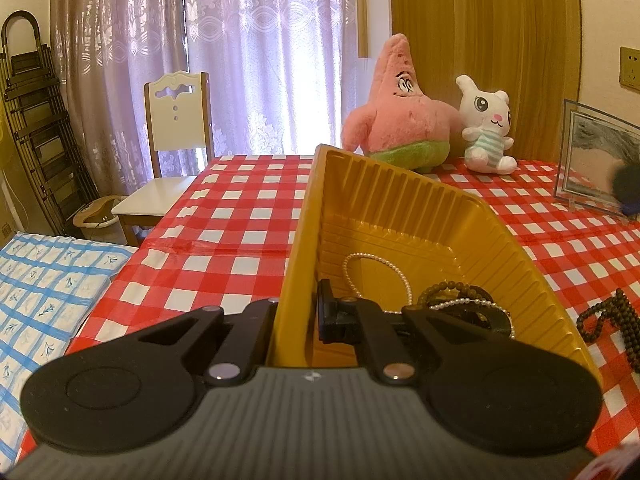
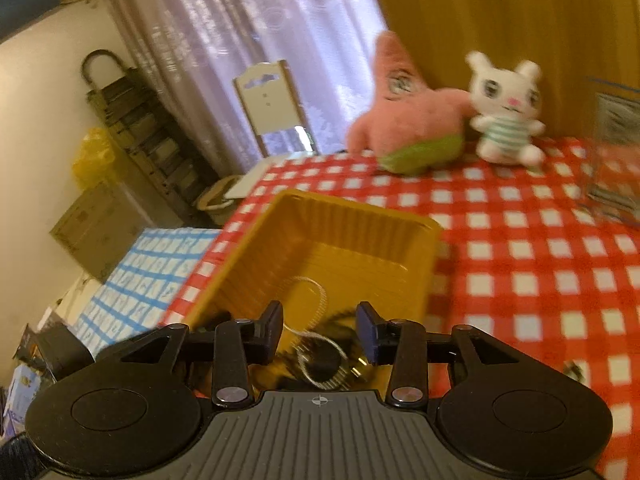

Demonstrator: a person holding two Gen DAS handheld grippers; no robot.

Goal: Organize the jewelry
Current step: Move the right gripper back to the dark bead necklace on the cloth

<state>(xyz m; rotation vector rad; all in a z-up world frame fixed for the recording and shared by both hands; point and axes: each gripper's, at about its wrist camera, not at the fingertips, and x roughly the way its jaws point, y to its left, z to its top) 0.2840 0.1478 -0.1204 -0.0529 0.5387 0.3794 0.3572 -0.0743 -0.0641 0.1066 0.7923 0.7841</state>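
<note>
A: Left wrist view shows the left gripper [image 1: 298, 320] clamped on the near wall of the yellow tray [image 1: 400, 200], tipping it up off the red-checked tabletop [image 1: 240, 216].

B: And inside it, a pearl necklace [image 1: 378, 270] and dark bead bracelets [image 1: 452, 290] are already collected. One brown bead strand [image 1: 608, 320] lies outside on the cloth, so that is left.

A: Right gripper [image 2: 323, 330] hangs over the tray with its jaws apart, nothing pinched; jewelry sits just beneath.

B: Any labels? No readable writing anywhere.
</note>
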